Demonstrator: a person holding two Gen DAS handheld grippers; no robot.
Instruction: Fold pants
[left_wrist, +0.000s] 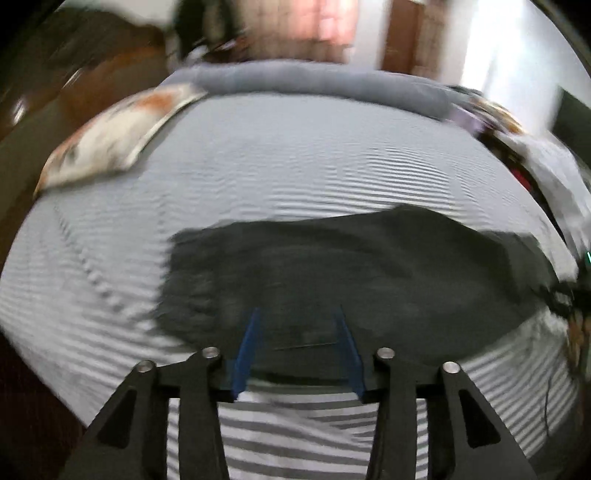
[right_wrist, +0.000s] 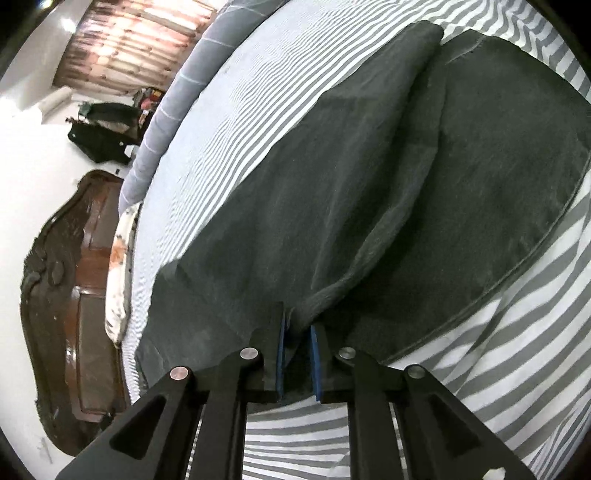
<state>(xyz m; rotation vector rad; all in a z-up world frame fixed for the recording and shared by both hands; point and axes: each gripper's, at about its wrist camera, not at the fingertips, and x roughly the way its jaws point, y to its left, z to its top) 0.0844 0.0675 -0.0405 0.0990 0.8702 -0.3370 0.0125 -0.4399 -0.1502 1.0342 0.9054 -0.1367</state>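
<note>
Dark pants (right_wrist: 369, 184): flat on the striped bed (right_wrist: 258, 110), legs laid together, one lengthwise fold apparently made; crosswise folds judged outstanding. Left tool (left_wrist: 297, 314): jaws apart, empty, above the fabric. Right tool (right_wrist: 297, 325): jaws narrow, a fold edge between them, contact unclear. Nearby: patterned pillow (left_wrist: 110, 136), grey bolster (left_wrist: 314, 79), wooden headboard (right_wrist: 74, 295). Nothing obstructs.

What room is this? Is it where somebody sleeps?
Most likely a bedroom. A big bed with a striped sheet, a pillow, and a carved wooden headboard all show. Dark pants lie on it.
</note>
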